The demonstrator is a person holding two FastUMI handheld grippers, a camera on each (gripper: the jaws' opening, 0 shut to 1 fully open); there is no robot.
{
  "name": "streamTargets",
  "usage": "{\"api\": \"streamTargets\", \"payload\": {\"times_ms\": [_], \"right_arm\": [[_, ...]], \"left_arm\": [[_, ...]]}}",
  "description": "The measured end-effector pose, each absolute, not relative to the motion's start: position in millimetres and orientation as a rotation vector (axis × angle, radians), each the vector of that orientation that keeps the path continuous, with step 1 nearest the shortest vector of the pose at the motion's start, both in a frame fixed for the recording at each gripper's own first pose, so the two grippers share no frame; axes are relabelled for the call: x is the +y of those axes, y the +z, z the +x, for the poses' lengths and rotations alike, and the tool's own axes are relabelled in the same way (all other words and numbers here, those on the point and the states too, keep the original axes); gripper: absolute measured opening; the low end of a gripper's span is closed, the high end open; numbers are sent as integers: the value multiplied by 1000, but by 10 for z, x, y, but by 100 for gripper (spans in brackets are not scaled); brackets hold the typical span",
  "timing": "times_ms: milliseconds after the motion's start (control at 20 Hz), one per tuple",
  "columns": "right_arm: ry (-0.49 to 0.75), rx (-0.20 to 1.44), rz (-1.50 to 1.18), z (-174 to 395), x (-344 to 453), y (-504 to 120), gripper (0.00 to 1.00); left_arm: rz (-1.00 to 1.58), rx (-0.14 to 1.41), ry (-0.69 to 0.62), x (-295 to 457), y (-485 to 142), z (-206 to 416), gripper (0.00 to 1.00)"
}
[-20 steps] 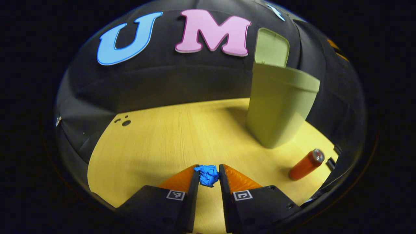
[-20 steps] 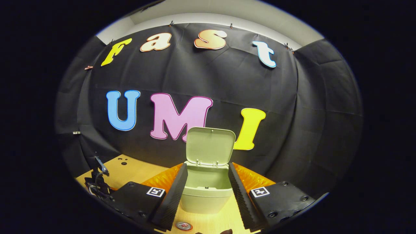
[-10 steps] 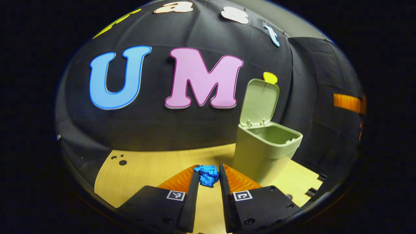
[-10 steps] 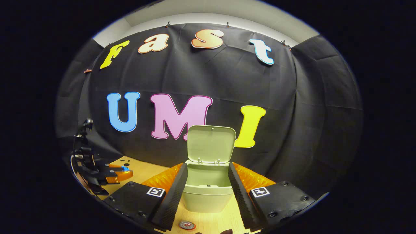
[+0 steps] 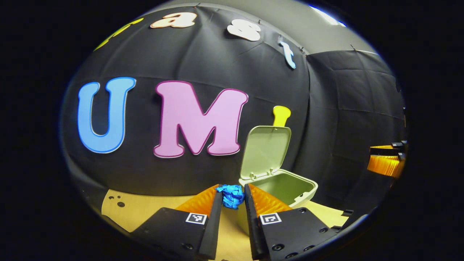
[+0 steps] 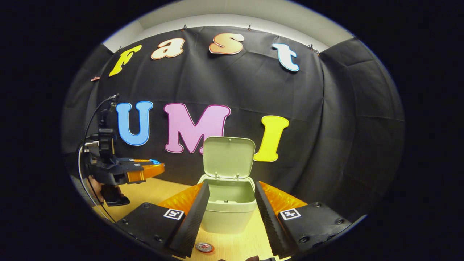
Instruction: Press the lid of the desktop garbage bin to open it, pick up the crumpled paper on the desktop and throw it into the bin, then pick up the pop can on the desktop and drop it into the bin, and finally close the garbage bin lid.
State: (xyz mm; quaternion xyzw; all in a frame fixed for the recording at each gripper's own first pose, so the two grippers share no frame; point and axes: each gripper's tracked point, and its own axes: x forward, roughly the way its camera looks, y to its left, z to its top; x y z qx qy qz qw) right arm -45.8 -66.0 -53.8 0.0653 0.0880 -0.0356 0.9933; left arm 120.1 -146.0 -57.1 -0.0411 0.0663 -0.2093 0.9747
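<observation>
- Blue crumpled paper (image 5: 232,196) sits between the two fingers of my left gripper (image 5: 232,197); both fingers press on it, so my left jaws are clenched on the paper.
- In the left gripper view the paper is in the air, just beside the near rim of the garbage bin (image 5: 286,188) and a little to the left of its opening.
- The bin is pale green and it stands on the light wooden desktop (image 5: 145,204) in front of the black cloth wall.
- Its lid (image 5: 266,152) is raised and stands nearly upright at the back edge of the bin, so I can look inside; what I see of the inside is bare wall.
- In the right gripper view my left gripper (image 6: 145,170) hangs well to the left of the bin and higher than its rim, with a bit of blue at its tip.
- A hand (image 6: 96,188) holds that gripper from below, and a thin cable goes up from it.
- My right gripper (image 6: 232,214) is released: its fingers stand wide apart, nothing is between them, and the bin (image 6: 228,208) appears in the gap, farther off.
- The pop can (image 6: 204,247) stands on the desktop in front of the bin, on the near side; I see its round top from above.
- In the left gripper view a part of my right gripper (image 5: 386,161) shows far to the right of the bin.
</observation>
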Motion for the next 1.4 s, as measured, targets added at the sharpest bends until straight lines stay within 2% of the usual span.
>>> {"api": "streamTargets", "payload": {"times_ms": [150, 200, 400, 650, 950, 1400], "right_arm": [[-87, 185, 134, -526, -700, -570, 80], [-94, 188, 134, -562, -718, -579, 80], [-128, 192, 136, -673, -829, -587, 80], [-176, 199, 134, -783, -1011, -622, 80], [-209, 205, 141, -861, -1140, -665, 80], [-261, 211, 141, -929, -1326, -748, 80]], "left_arm": [[-92, 124, -482, -1754, -481, 1276, 36], [-93, 125, -497, -1846, -476, 1314, 39], [-69, 137, -554, -2188, -488, 1412, 39], [-39, 172, -623, -2602, -675, 1490, 39], [13, 251, -650, -2871, -1028, 1562, 39], [75, 351, -622, -2946, -1407, 1678, 40]]}}
